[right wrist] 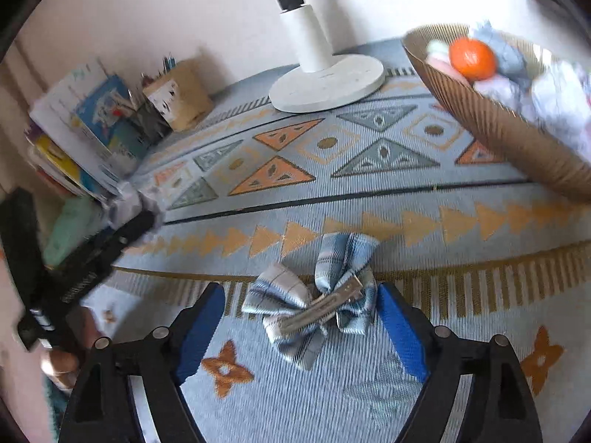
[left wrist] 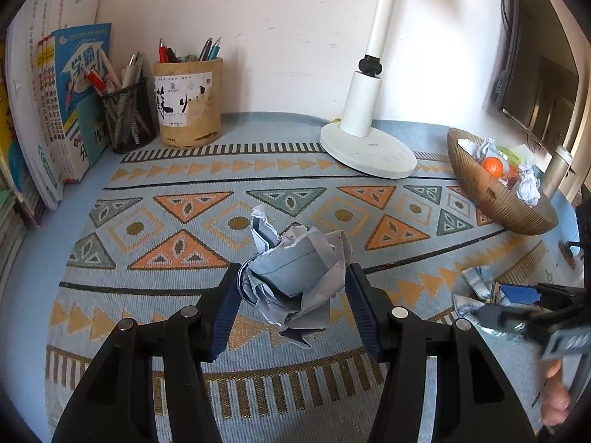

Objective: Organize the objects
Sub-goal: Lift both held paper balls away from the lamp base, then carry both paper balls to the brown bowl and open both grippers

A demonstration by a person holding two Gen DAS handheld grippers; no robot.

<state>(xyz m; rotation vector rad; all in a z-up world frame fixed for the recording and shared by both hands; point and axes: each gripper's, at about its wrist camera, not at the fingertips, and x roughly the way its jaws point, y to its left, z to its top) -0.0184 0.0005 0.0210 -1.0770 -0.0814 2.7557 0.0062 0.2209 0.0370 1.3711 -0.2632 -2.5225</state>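
Note:
My left gripper (left wrist: 293, 288) is shut on a crumpled ball of grey-blue paper (left wrist: 295, 277) and holds it above the patterned mat. My right gripper (right wrist: 301, 317) is open, its blue pads on either side of a plaid hair bow with a metal clip (right wrist: 314, 302) that lies on the mat. The bow also shows in the left wrist view (left wrist: 476, 288), under the blurred right gripper (left wrist: 517, 317). A brown bowl (left wrist: 476, 181) at the right holds crumpled paper and an orange (left wrist: 493, 166); it also shows in the right wrist view (right wrist: 491, 122).
A white lamp base (left wrist: 369, 151) stands at the back middle. A tan pen pot (left wrist: 188, 103), a black mesh pen cup (left wrist: 127, 114) and leaning books (left wrist: 55, 110) line the back left. A monitor (left wrist: 535, 74) stands at the right.

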